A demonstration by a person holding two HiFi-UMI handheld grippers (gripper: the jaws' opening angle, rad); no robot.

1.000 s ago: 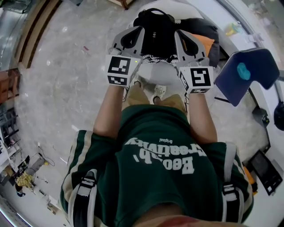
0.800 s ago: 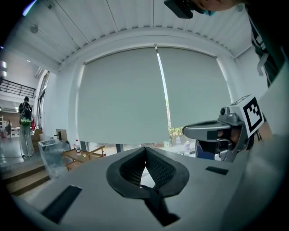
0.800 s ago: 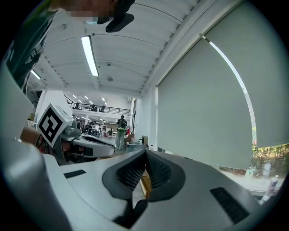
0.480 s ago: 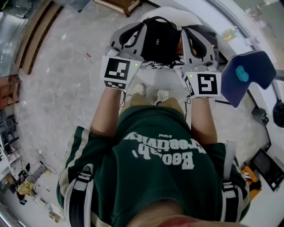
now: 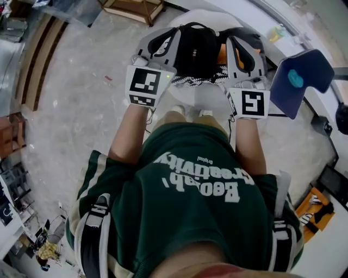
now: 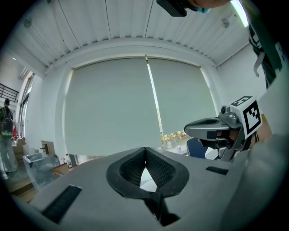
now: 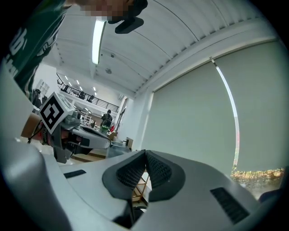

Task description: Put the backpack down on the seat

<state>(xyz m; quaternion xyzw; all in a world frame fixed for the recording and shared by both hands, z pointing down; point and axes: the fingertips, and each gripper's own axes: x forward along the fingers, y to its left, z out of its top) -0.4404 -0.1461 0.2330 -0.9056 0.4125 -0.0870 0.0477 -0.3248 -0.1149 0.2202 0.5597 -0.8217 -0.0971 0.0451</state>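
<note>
In the head view the black backpack rests on a white seat straight ahead of me. My left gripper is beside its left flank and my right gripper beside its right flank. Both point forward and upward. In the left gripper view the left gripper has its ribbed pads pressed together at the tip with nothing between them. The right gripper looks the same in its own view, shut and empty. Each gripper view faces window blinds and ceiling, so neither shows the backpack.
A blue chair stands close to the right of my right gripper. An orange thing lies behind the backpack. Pale stone floor spreads to the left, with a wooden frame at the back. Distant people stand in the hall.
Both grippers have shifted slightly up and forward alongside the backpack. My body has moved closer, so my shoes are now nearly hidden under my shirt. The jaws stayed shut.
</note>
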